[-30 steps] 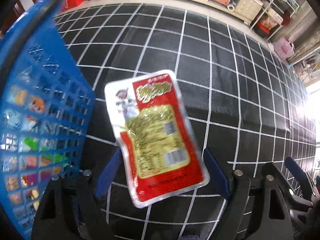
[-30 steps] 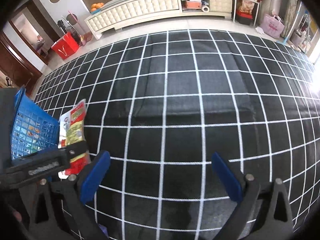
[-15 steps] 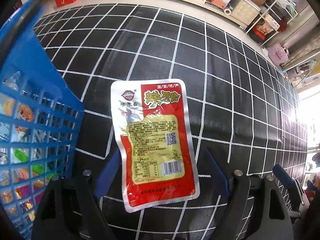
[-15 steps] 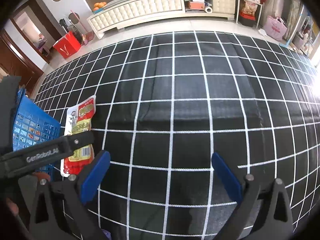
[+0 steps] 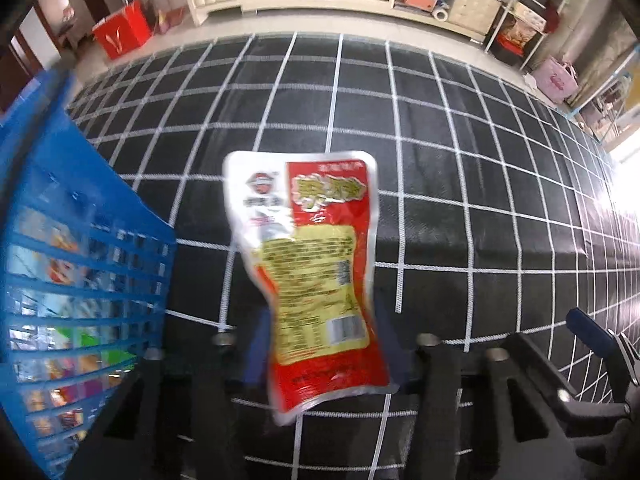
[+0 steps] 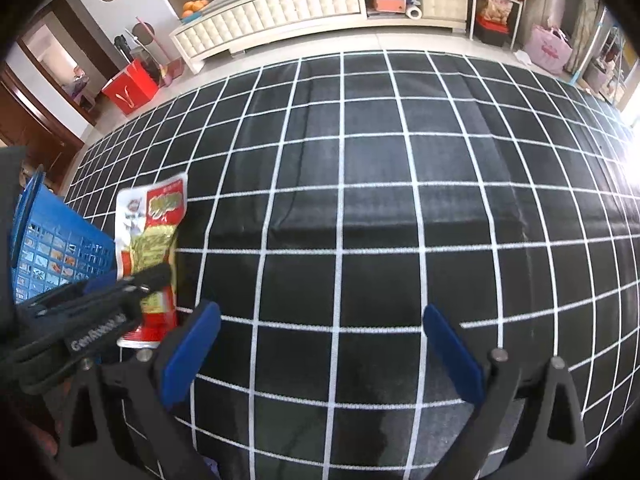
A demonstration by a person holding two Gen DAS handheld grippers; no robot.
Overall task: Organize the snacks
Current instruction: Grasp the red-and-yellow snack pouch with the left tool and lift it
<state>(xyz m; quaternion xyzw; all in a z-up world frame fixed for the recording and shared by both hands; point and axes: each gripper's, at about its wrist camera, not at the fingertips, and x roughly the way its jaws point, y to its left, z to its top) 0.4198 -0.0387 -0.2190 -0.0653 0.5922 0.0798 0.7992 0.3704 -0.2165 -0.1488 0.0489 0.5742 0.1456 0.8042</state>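
Observation:
A red, white and yellow snack packet (image 5: pixel 316 272) stands upright between the blue pads of my left gripper (image 5: pixel 324 352), which is shut on its lower half. To its left stands a blue plastic basket (image 5: pixel 80 260) with several snack packs showing through its mesh wall. In the right wrist view the same snack packet (image 6: pixel 152 232) sits in the left gripper (image 6: pixel 124 296), right beside the blue basket (image 6: pixel 52 240). My right gripper (image 6: pixel 320 356) is open over the black grid cloth (image 6: pixel 360 200) with nothing between its fingers. One of its fingers (image 5: pixel 592 340) shows at the left wrist view's right edge.
The black cloth with white grid lines (image 5: pixel 440 160) stretches far ahead and to the right. Beyond it stand a long white cabinet (image 6: pixel 280 4), a red bag (image 6: pixel 128 88), a pink bag (image 6: pixel 548 48) and wire shelving (image 6: pixel 496 4).
The left gripper's pads have drawn in and pinched the snack packet, which has risen off the cloth and is blurred. The right gripper has stayed open, nearly still.

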